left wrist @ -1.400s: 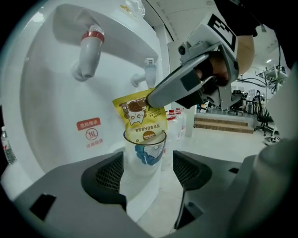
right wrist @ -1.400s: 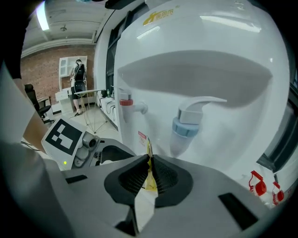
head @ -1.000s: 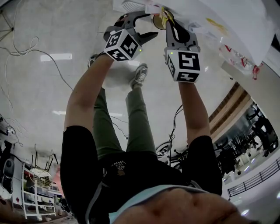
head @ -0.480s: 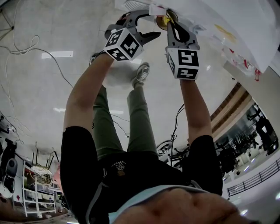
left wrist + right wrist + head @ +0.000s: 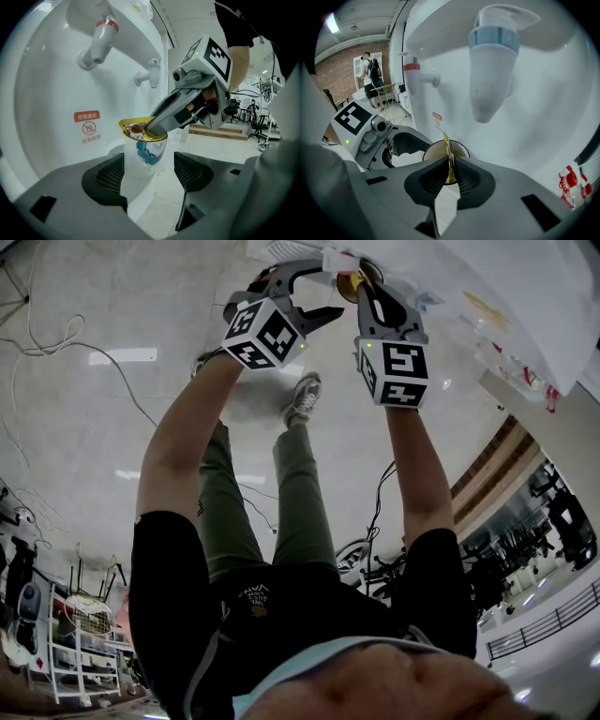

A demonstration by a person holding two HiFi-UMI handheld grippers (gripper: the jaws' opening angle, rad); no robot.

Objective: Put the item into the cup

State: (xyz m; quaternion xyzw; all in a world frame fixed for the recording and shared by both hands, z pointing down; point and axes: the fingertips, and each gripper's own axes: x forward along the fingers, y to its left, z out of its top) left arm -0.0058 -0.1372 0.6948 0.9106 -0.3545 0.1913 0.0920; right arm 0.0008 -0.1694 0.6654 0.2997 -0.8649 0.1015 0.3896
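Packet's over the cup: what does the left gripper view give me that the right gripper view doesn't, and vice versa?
Left gripper view only: the blue print on the cup's side, the left gripper's jaws apart with the cup framed between them, and the right gripper from outside, its tip at the cup's rim.
Right gripper view only: its jaws shut on the yellow packet's edge, the cup's open mouth below, a blue tap overhead, a person far behind.
Both: cup, packet, white dispenser, red-collared tap.
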